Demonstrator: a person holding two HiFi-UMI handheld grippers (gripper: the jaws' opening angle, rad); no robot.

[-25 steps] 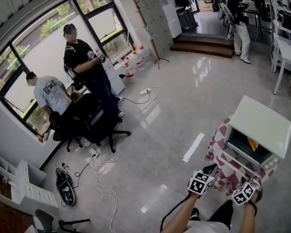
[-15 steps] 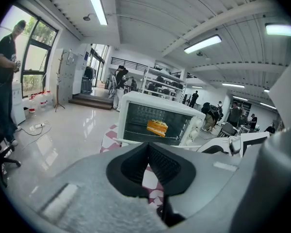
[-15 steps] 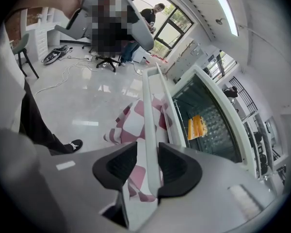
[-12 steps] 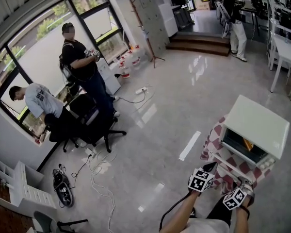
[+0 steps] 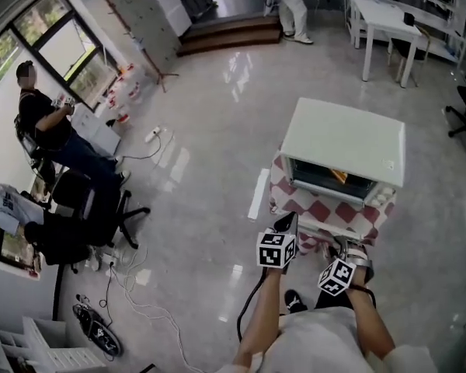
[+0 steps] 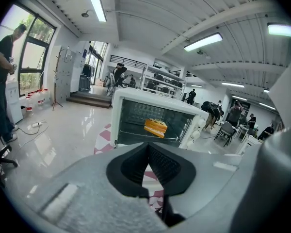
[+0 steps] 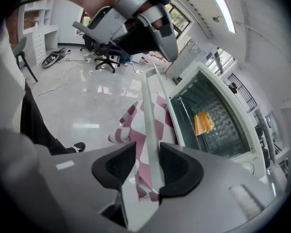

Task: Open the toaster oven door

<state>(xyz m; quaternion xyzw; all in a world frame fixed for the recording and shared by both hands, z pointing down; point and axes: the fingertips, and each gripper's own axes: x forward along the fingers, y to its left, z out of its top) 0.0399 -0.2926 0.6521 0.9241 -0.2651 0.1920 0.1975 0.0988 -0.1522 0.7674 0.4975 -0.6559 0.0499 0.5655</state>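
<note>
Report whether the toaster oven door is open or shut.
Open: the toaster oven door is swung down, its white edge between the right gripper's opening jaws, and the orange food inside is uncovered.

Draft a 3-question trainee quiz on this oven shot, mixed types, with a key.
1. True or false: the left gripper holds something.
2. What stands between the jaws of the right gripper? A) nothing B) the door handle C) a cable
3. Fill in: the oven stands on a ___-and-white checked cloth.

Key
1. False: its jaws are together with nothing between them.
2. B: the jaws are opening, with the handle still between them.
3. Red.
</note>
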